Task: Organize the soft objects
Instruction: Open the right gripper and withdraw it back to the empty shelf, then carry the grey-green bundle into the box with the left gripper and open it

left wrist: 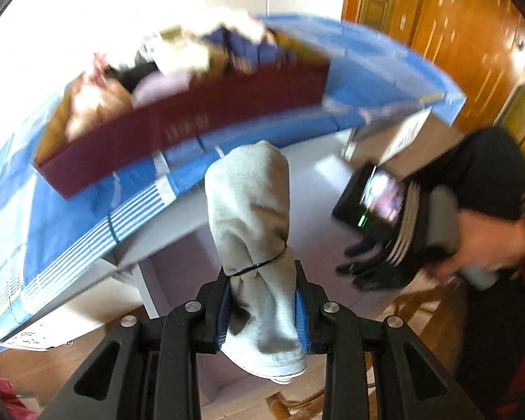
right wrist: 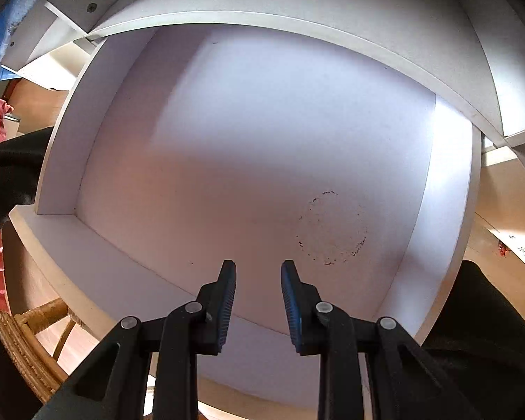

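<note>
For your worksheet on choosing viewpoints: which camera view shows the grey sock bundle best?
The left wrist view. The grey sock bundle stands centred, clamped in the left tool, with a black band around it. The right wrist view shows none of it, only the open right tool over a white drawer.

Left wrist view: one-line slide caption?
Left gripper clamps a bundled grey sock below a table holding a maroon box of soft items.

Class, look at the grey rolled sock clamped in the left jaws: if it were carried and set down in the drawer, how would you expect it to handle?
The grey sock bundle probably squashes rather than resists: the left gripper pinches it narrow. Its free end stands up, so the band around it likely keeps it fairly firm. Being soft fabric, it should land in the white drawer without rolling far.
</note>
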A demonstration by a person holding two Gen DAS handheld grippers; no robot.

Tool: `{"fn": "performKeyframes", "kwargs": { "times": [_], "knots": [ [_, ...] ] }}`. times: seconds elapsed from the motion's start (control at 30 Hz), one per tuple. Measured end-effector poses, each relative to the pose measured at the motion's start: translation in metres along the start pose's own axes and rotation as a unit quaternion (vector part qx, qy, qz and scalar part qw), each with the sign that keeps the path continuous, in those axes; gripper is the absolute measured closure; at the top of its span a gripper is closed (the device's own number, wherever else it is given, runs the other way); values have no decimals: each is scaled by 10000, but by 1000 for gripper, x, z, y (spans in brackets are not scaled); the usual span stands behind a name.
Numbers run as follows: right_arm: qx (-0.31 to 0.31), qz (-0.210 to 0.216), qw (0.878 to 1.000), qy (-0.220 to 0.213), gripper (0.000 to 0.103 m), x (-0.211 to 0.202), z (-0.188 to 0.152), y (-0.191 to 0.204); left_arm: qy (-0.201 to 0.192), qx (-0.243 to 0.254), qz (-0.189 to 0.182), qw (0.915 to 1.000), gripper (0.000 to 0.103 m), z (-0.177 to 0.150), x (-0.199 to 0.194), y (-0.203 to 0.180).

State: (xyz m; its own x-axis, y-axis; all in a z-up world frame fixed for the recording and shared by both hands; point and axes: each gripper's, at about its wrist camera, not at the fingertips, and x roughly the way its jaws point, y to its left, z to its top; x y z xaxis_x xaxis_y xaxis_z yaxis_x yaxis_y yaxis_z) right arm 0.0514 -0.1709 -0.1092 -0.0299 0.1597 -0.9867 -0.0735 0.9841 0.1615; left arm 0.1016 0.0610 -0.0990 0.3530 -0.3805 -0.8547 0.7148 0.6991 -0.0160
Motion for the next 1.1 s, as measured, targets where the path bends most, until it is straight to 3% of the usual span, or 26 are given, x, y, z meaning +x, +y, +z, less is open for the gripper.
{"fn": "performKeyframes", "kwargs": {
  "times": [0.27,0.63,0.87,1.1],
  "knots": [
    [-56,76,10000,5,77,-9,0,-6,-203,-98,-187,9996,73,19,-52,5],
    [-24,193,9998,57,77,-9,2,-16,-169,-1119,-434,9926,73,95,-39,47],
    [28,312,9995,63,77,-13,6,-22,-405,-1462,-71,9884,73,157,-32,86],
    [60,431,9990,58,77,-14,6,-32,-160,-1736,324,9841,73,198,-1,124]
  ]
}}
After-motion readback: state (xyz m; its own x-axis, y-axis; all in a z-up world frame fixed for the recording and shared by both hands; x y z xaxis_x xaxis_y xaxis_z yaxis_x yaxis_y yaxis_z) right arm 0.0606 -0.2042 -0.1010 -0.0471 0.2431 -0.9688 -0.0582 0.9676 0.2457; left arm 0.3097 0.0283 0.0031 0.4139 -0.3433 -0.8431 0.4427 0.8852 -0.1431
